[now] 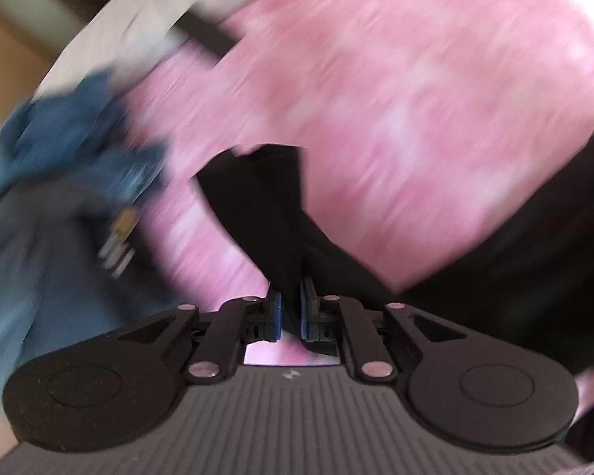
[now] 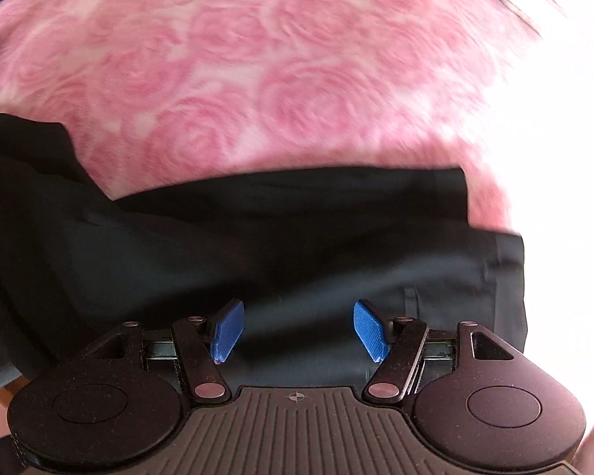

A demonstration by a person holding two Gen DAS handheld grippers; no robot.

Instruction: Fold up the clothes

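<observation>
A black garment (image 2: pixel 257 237) lies on a pink rose-patterned blanket (image 2: pixel 237 59). In the left wrist view my left gripper (image 1: pixel 291 308) is shut on a fold of the black garment (image 1: pixel 265 206), which rises from the blue pads and spreads to the right. The view is blurred by motion. In the right wrist view my right gripper (image 2: pixel 295 328) is open, its blue pads (image 2: pixel 227 330) wide apart just above the flat black cloth, holding nothing.
A heap of blue and grey clothes (image 1: pixel 59 166) lies left of the black garment on the pink blanket (image 1: pixel 396 99). A white surface with a dark strip (image 1: pixel 206 31) lies beyond the blanket. Bright glare washes out the right side of the right wrist view.
</observation>
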